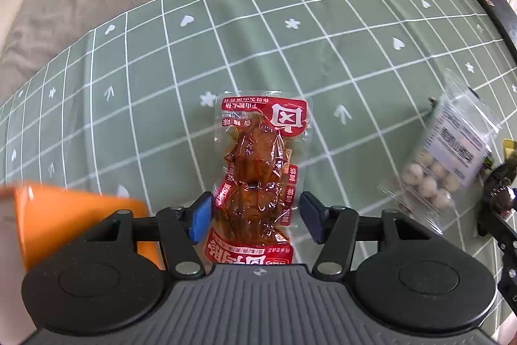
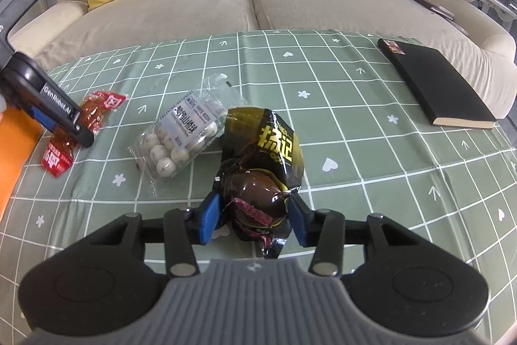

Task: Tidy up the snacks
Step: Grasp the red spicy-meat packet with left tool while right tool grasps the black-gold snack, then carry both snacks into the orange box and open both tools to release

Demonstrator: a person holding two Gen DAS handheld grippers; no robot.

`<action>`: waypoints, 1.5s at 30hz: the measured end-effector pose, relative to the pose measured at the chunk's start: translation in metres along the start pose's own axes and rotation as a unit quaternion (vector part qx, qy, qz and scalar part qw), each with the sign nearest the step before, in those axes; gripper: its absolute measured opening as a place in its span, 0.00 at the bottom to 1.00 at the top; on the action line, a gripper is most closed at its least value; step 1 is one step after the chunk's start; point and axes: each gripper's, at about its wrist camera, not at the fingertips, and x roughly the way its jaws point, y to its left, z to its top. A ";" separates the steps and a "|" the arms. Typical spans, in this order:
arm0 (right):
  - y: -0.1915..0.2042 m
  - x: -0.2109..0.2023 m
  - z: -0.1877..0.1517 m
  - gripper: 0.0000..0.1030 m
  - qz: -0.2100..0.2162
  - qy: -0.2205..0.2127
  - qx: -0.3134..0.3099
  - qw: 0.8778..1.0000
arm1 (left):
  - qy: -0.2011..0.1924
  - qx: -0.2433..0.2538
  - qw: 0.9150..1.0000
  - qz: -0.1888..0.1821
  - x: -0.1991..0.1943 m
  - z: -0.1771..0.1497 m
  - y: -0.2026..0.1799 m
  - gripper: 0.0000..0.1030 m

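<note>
Left gripper (image 1: pixel 255 217) is straddling the red snack packet (image 1: pixel 258 177) lying on the green checked tablecloth (image 1: pixel 145 60), its pads not visibly pressing. Right gripper (image 2: pixel 255 217) is clamping the black-and-gold snack packet (image 2: pixel 263 157) beside the bag of white balls (image 2: pixel 181 141).

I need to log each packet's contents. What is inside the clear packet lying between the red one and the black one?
Inside the clear packet are pale round balls, about eight showing. A white printed label covers the upper part, so whatever is under it cannot be seen.
</note>
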 end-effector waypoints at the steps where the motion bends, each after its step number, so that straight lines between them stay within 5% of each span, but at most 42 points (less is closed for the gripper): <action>1: 0.000 0.000 0.000 0.43 0.001 0.001 0.001 1.000 | -0.006 0.000 1.000 0.003 -0.003 -0.004 -0.005 0.62; 7: 0.001 -0.003 -0.003 0.42 0.000 0.001 -0.006 1.000 | -0.035 -0.027 0.999 0.007 -0.017 -0.035 -0.027 0.59; 10: 0.001 -0.006 -0.005 0.41 0.001 0.003 -0.004 1.000 | -0.070 -0.045 0.997 -0.003 -0.029 -0.055 -0.032 0.43; 18: 0.002 -0.022 -0.013 0.38 0.015 0.009 0.003 1.000 | -0.086 -0.071 0.993 -0.038 -0.042 -0.108 -0.038 0.42; 27: -0.001 -0.047 -0.028 0.37 0.096 0.041 0.057 0.993 | -0.126 -0.080 0.987 -0.061 -0.074 -0.172 -0.050 0.40; 37: 0.010 -0.068 -0.044 0.37 0.167 0.078 0.093 0.978 | -0.170 -0.087 0.978 -0.084 -0.111 -0.215 -0.055 0.40; 45: 0.019 -0.095 -0.044 0.35 0.191 0.056 0.100 0.975 | -0.204 -0.103 0.970 -0.085 -0.145 -0.225 -0.046 0.40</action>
